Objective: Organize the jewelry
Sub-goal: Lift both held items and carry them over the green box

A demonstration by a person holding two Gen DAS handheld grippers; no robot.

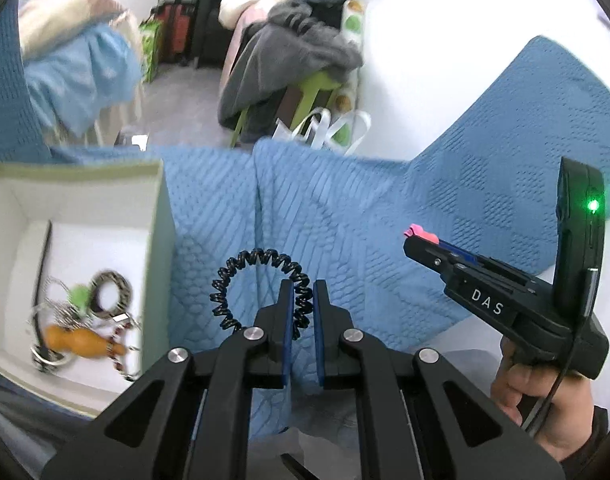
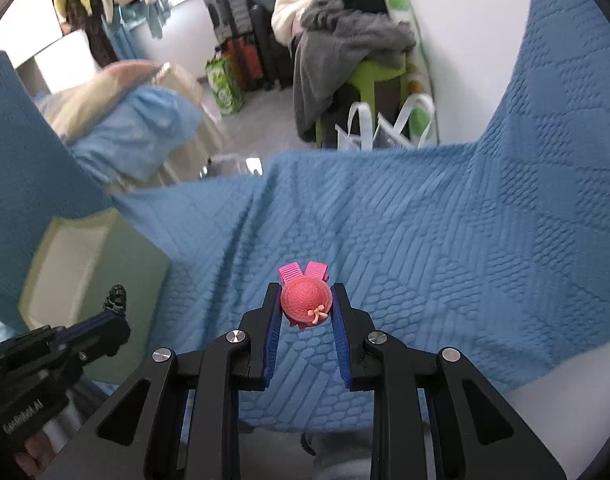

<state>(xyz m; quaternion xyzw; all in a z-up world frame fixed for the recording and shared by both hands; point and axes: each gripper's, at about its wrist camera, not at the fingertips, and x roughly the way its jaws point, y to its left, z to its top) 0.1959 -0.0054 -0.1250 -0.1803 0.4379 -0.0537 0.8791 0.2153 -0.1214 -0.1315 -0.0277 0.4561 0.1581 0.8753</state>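
Left gripper (image 1: 303, 300) pinched on black coiled spiral hair tie (image 1: 261, 288), dangling over blue quilted bedspread (image 1: 385, 240). Right gripper (image 2: 305, 308) clamped on pink knitted-hat hair clip (image 2: 306, 300). Both light; coil springy, best gripped across one strand. Open white cardboard box (image 1: 157, 240) left, holding trinkets.

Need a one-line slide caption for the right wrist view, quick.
Right claw grips a pink knitted-hat hair clip above the blue quilted blanket; left claw holds a black coil tie.

Quilted matt cloth blanket (image 2: 425, 220), glossy plastic coil hair tie (image 1: 261, 280), matt paper box (image 1: 157, 216)
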